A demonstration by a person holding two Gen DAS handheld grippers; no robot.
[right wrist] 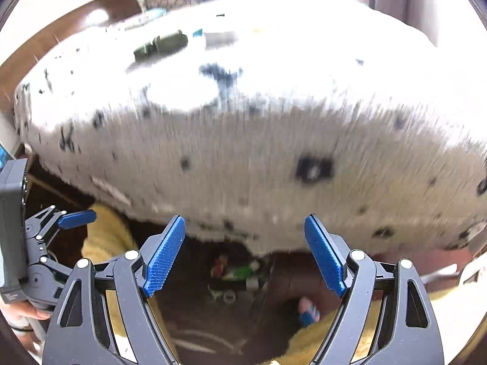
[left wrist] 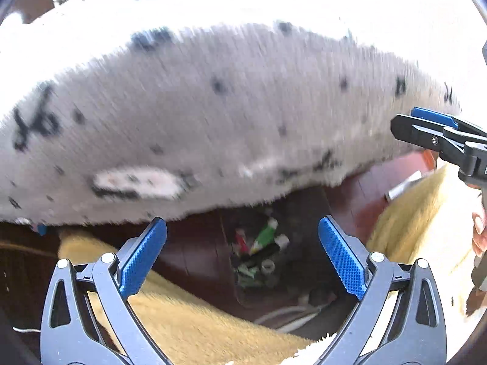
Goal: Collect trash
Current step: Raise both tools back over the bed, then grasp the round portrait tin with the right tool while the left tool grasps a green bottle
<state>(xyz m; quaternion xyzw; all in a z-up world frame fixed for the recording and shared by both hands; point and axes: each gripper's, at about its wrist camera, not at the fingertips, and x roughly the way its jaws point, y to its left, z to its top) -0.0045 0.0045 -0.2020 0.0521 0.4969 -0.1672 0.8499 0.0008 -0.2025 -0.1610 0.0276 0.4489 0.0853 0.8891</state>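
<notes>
Both views are smeared by motion blur, so fine detail is hard to read. The left tongs [left wrist: 242, 254] are released, their 2 blue pads spread wide with nothing between them. The right tongs [right wrist: 245, 255] are likewise released and grasp nothing.

Ahead of both stands a bed covered by a white spread with black markings [left wrist: 213, 106], its edge hanging down over a dark gap. Low in that gap, on the dark brown floor [left wrist: 194, 252], lies the trash [left wrist: 261, 252]: a small heap of scraps, among them a green piece, a red piece and some pale round bits (exactly what each one is cannot be told). In the right wrist view the same heap [right wrist: 237, 276] sits between the 2 pads and beyond them, and a pink and blue item [right wrist: 308, 311] lies nearer, apart from the heap.

A yellow fluffy rug [left wrist: 188, 313] spreads under both tongs, close beside the trash. On top of the bed, far back, rest a dark green object [right wrist: 162, 45] and a few other small things too bright to identify.
</notes>
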